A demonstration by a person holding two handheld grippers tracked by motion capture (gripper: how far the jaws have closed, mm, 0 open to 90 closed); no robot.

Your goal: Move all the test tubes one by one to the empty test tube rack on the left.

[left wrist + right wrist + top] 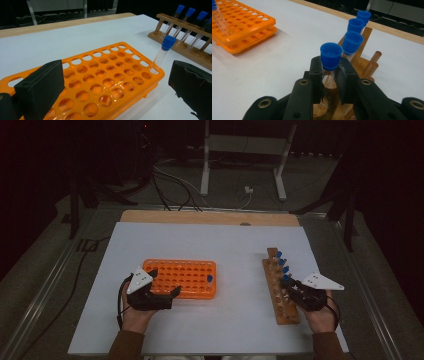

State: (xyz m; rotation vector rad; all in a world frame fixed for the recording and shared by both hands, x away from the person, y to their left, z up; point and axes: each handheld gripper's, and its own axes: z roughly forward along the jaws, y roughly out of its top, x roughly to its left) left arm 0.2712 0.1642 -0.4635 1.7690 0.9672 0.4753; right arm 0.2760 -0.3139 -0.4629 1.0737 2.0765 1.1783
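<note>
Grip on clear blue-capped test tube (330, 58) sits just under cap; lift straight up out of wooden tube rack (281, 292), no tilt, neighbours close. Right tool (329, 75) clamped on tube, hand low at rack's near end on white counter (240, 255). Left tool (162, 285) wide open, holding nothing, beside orange plastic tube rack (105, 75); one capped tube (162, 53) stands in its corner hole.

A white table top (165, 245) with a bare wooden strip (210, 217) along its far edge carries two racks, well apart — an orange plastic rack (182, 278) on the left and a wooden rack (280, 292) on the right, lying at a slight angle near the table's right edge.
</note>
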